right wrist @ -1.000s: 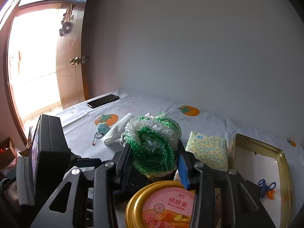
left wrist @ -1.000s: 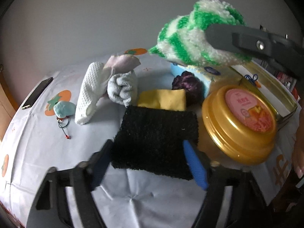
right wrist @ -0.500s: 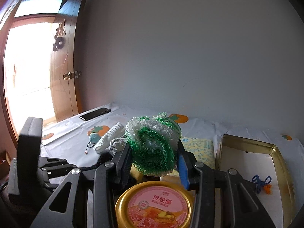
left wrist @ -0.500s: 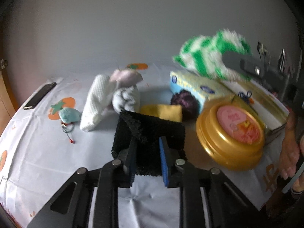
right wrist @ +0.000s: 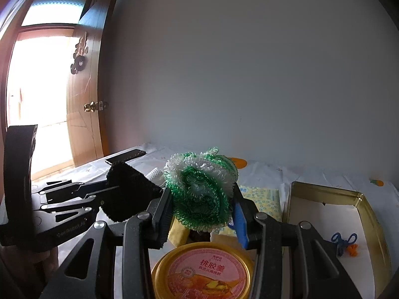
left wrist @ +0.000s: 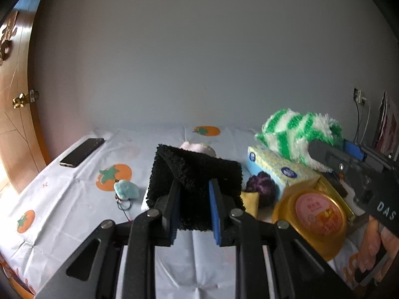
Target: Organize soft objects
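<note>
Left hand-held gripper: jaws drawn close together, clamped on the near edge of a black fluffy square cloth. The cloth is lifted clear of the tabletop, its far end folded and tilted upward. In the right wrist view the same cloth hangs from the left hand-held gripper at 9 o'clock of centre.

Right hand-held gripper: jaws partly open, pressed on either side of a green-and-white looped scrubbing pad, which is held in the air. In the left wrist view that pad sits at 3 o'clock, above a yellow-and-blue patterned tissue pack.

Items on the tabletop, which is covered by a white cloth printed with orange persimmons:
- Round gold plastic tub with pink label, at 6 o'clock in the right wrist view, directly below the held pad.
- Open gold rectangular tin, at 4 o'clock, containing a small blue-and-orange item.
- Dark purple knitted ball, just beside the tissue pack, touching a yellow folded cloth.
- Small teal plush charm on a cord, at 9 o'clock of the black cloth.
- Black mobile phone, at 10 o'clock, near the tabletop edge.
- Pale pink soft item, partly hidden behind the black cloth.

A wooden door stands at 9 o'clock.
</note>
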`<state>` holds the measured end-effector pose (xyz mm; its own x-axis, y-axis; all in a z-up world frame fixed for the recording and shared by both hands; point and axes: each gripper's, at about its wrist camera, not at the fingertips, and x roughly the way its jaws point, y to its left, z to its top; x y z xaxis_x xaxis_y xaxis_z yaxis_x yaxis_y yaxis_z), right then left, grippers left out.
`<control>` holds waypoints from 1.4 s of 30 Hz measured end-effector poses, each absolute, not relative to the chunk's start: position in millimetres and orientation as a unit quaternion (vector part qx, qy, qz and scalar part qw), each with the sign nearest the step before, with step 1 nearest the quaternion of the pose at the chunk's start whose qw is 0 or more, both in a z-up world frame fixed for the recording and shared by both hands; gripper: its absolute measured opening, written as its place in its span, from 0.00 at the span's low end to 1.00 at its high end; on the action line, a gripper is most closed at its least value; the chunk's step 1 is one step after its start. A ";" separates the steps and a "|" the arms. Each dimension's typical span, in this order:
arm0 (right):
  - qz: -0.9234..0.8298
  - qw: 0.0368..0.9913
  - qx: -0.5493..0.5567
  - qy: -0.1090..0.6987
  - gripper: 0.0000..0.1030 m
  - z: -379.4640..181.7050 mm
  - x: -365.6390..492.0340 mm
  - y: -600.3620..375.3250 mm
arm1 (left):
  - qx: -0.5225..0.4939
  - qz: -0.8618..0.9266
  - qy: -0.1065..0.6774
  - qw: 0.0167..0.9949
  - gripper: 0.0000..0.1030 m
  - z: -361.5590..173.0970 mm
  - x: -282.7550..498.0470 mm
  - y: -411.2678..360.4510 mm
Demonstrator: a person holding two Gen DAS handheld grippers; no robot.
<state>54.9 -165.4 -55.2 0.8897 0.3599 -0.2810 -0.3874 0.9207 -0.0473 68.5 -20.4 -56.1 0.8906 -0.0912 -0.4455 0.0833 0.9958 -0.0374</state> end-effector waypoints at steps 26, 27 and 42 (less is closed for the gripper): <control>0.157 0.985 -0.031 0.068 0.43 -61.1 45.6 -186.3 | -0.028 -0.014 0.183 0.983 0.19 -55.2 94.4 -41.0; 0.154 0.985 -0.031 0.066 0.43 -61.7 45.1 -187.4 | -0.029 -0.014 0.182 0.983 0.19 -55.7 94.9 -41.6; 0.132 0.990 -0.027 0.046 0.43 -59.9 38.5 -196.6 | -0.032 -0.014 0.175 0.984 0.19 -60.1 98.3 -51.7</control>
